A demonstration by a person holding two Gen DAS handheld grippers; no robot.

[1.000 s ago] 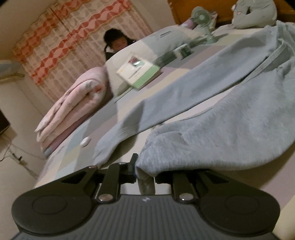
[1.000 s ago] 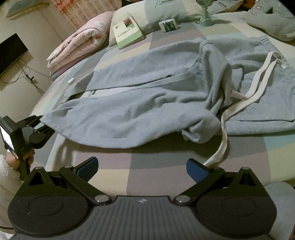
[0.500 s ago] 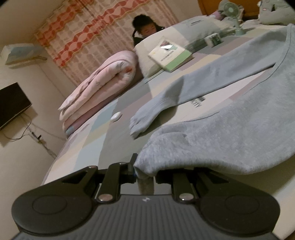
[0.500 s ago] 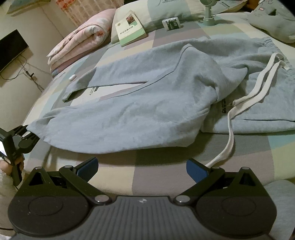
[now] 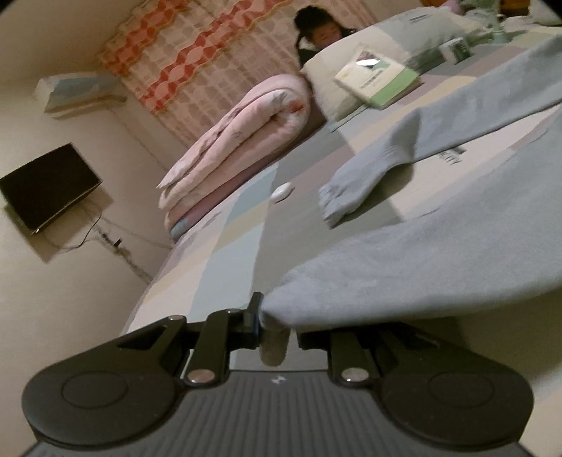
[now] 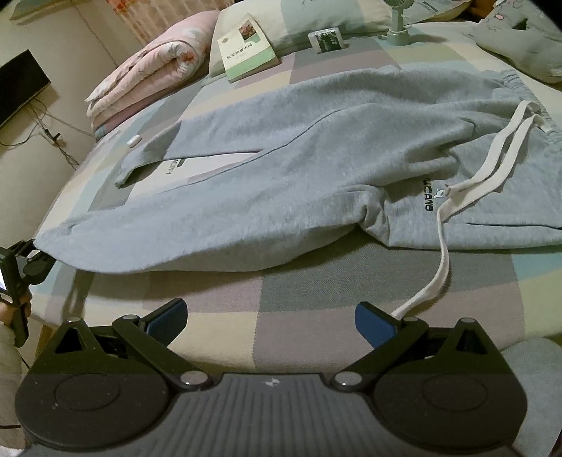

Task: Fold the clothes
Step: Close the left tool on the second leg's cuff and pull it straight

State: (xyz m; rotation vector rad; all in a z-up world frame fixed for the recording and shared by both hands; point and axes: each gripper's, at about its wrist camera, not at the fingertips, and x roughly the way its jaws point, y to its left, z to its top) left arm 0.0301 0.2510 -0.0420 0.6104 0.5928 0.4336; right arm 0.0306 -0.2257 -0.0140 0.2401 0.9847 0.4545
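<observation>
Grey sweatpants (image 6: 281, 182) with a white drawstring (image 6: 491, 168) lie spread across a checked bedspread (image 6: 316, 334). My left gripper (image 5: 275, 321) is shut on the cuff of the near leg (image 5: 421, 267) and holds it stretched off the bed at the left edge; it also shows in the right wrist view (image 6: 28, 260). The other leg (image 5: 404, 154) lies flat further back. My right gripper (image 6: 268, 321) is open and empty, over the bedspread in front of the pants, near the drawstring's end.
A rolled pink quilt (image 6: 151, 73), a green book (image 6: 246, 49) on a pillow, a small fan (image 6: 397, 24), a small box (image 6: 326, 40) and another grey garment (image 6: 520, 38) lie at the head of the bed. A small white object (image 6: 133, 140) lies by the far cuff.
My left gripper has pulled the near leg leftward, unfolding and stretching it out straight. The bunched fabric near the waist has flattened. The right gripper has stayed open and moved a little.
</observation>
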